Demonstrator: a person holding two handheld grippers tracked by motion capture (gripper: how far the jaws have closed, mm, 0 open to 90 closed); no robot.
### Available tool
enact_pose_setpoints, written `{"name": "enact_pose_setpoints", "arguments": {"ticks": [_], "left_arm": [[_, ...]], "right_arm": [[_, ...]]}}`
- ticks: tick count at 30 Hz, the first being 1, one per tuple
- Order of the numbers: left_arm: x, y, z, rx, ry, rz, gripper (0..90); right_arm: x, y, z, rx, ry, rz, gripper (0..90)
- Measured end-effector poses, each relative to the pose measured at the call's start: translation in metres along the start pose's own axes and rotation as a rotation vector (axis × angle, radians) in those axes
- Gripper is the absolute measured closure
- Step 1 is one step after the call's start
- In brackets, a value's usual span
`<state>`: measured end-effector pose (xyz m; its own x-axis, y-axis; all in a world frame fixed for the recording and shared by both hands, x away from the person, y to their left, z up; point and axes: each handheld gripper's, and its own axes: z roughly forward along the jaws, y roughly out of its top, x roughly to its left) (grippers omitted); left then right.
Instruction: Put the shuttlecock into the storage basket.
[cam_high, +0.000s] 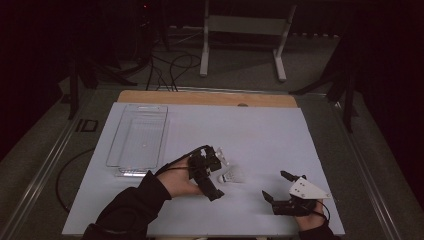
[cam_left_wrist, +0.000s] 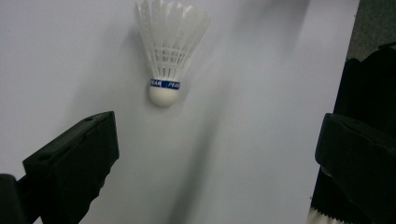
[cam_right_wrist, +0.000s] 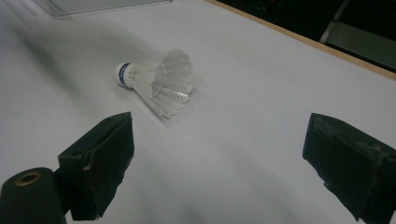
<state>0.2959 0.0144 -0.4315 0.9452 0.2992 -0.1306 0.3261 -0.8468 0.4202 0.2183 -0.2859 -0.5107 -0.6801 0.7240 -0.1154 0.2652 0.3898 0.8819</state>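
Observation:
A white feather shuttlecock (cam_high: 233, 176) with a blue band lies on its side on the white table cover (cam_high: 260, 135). My left gripper (cam_high: 218, 175) is just to its left, open, with the jaws spread wide on either side of the cork end. In the left gripper view the shuttlecock (cam_left_wrist: 168, 51) lies ahead of the gripper (cam_left_wrist: 217, 135), cork toward me, untouched. My right gripper (cam_high: 277, 185) rests open near the front right of the table. From its own camera, the shuttlecock (cam_right_wrist: 159, 81) lies ahead and left of this gripper (cam_right_wrist: 219, 135), with nothing between its jaws.
An empty clear plastic tray (cam_high: 137, 137) lies at the left of the cover, and its corner (cam_right_wrist: 93, 5) appears in the right gripper view. The wooden table edge (cam_high: 205, 97) runs along the back. A grey metal stand (cam_high: 245, 30) is on the floor beyond.

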Motion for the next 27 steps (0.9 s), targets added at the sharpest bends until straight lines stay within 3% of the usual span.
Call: {"name": "enact_pose_setpoints", "arguments": {"ticks": [9,13,19,27], "left_arm": [[0.010,0.004,0.007,-0.037,-0.024,-0.012,0.5],[0.015,0.004,0.014,-0.062,-0.054,0.008,0.5],[0.019,0.005,0.021,-0.060,-0.052,0.009,0.5],[0.023,0.002,0.035,-0.094,-0.040,0.008,0.5]], "right_arm": [[0.000,0.000,0.000,0.002,0.003,0.003,8.7],[0.000,0.000,0.000,0.002,0.004,0.004,8.7],[0.000,0.000,0.000,0.001,0.003,0.004,8.7],[0.000,-0.001,0.000,0.007,0.001,0.009,8.8]]}}
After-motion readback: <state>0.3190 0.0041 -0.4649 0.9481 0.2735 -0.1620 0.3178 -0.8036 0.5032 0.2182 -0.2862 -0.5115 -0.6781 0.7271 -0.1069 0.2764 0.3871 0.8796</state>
